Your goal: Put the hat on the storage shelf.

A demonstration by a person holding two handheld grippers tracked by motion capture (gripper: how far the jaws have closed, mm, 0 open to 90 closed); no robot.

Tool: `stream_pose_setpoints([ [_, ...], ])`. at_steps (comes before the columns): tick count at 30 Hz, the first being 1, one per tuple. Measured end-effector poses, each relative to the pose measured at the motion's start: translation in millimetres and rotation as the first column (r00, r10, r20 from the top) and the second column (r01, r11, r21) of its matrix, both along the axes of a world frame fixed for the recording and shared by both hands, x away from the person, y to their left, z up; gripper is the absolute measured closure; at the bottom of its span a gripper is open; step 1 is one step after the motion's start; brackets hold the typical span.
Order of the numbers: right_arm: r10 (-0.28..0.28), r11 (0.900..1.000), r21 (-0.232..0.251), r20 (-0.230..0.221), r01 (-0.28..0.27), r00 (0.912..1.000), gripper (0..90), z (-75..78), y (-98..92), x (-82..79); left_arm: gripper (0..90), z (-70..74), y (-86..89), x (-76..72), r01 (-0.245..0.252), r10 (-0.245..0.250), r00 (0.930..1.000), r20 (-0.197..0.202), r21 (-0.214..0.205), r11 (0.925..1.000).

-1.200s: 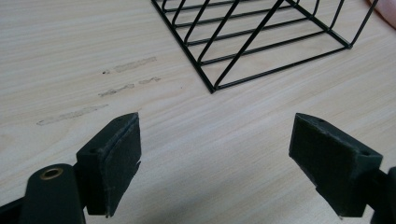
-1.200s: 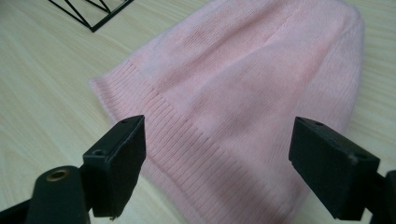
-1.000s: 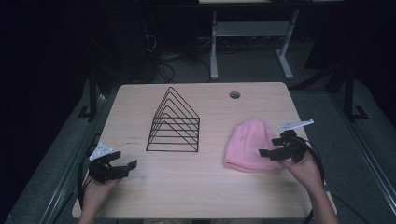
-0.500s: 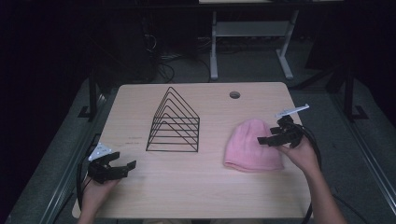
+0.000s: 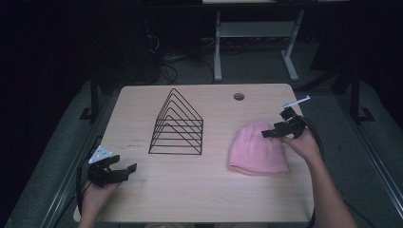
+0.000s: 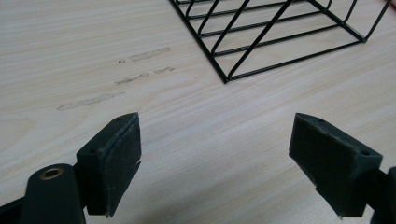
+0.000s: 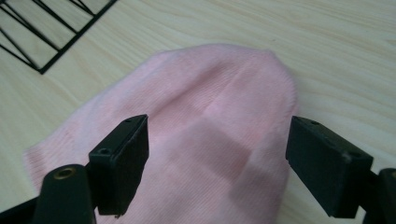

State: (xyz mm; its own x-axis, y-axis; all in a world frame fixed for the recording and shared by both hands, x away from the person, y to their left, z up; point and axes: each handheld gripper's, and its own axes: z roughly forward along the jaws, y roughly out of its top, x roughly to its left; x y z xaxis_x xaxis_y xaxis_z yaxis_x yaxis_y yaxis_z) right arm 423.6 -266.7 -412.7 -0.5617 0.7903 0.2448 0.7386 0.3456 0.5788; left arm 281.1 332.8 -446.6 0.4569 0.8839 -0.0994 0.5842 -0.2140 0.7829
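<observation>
**Pink hat under my right tongs**

The pink hat (image 5: 256, 148) lies flat on the surface (image 5: 190, 199), right of the wire rack (image 5: 178, 124). My right tongs (image 5: 276, 131) hover wide open above its crown, perhaps touching. My left tongs (image 5: 117, 169) gape empty.

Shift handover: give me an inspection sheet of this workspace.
Surface: wooden table, faint scuff marks, round hole.
Job's things: pink beanie lying flat.
Clutter: black wire rack standing left of the beanie.
Grippers: left gripper open, low over the table's near-left corner; right gripper open above the beanie's crown.
Cables: one trails from each gripper.
Surroundings: dark floor, white stand behind the table.
</observation>
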Motion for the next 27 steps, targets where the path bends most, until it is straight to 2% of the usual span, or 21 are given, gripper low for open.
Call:
stream_pose_setpoints([
  [6,0.002,0.9997,-0.025,-0.036,-0.003,0.9994,21.4,-6.9,0.7,19.2,16.9,0.2,2.1,-0.7,-0.017,0.017,0.9998,0.009,0.005,0.9998],
  [10,0.006,0.9998,-0.017,-0.060,-0.007,0.9982,21.4,-8.4,3.8,28.4,16.9,0.8,2.1,-0.8,-0.022,0.021,0.9996,0.016,0.009,0.9997],
  [14,-0.006,0.9995,-0.031,-0.086,0.003,0.9963,22.1,-11.2,6.0,40.1,16.9,0.9,2.9,-0.5,-0.022,0.022,0.9996,0.018,0.012,0.9997],
  [17,-0.013,0.9993,-0.035,-0.085,0.010,0.9963,23.5,-13.4,7.0,42.5,16.9,0.9,2.9,-0.3,-0.021,0.021,0.9996,0.018,0.022,0.9995],
  [18,-0.027,0.9984,-0.052,-0.099,0.022,0.9948,23.7,-18.4,7.6,44.8,16.9,0.6,2.9,0.0,-0.021,0.020,0.9996,0.020,0.023,0.9995],
  [21,-0.040,0.9975,-0.062,-0.121,0.033,0.9919,24.2,-23.6,6.7,47.1,16.9,0.3,2.9,0.4,-0.021,0.020,0.9996,0.019,0.021,0.9996],
  [24,-0.055,0.9978,-0.044,-0.130,0.050,0.9899,27.8,-28.0,3.7,49.7,16.9,0.3,3.2,0.9,-0.017,0.017,0.9997,0.017,0.026,0.9995],
  [27,-0.070,0.9963,-0.060,-0.149,0.062,0.9863,31.2,-31.9,2.2,51.9,17.0,0.5,1.9,0.9,-0.018,0.017,0.9996,0.020,0.049,0.9986],
])
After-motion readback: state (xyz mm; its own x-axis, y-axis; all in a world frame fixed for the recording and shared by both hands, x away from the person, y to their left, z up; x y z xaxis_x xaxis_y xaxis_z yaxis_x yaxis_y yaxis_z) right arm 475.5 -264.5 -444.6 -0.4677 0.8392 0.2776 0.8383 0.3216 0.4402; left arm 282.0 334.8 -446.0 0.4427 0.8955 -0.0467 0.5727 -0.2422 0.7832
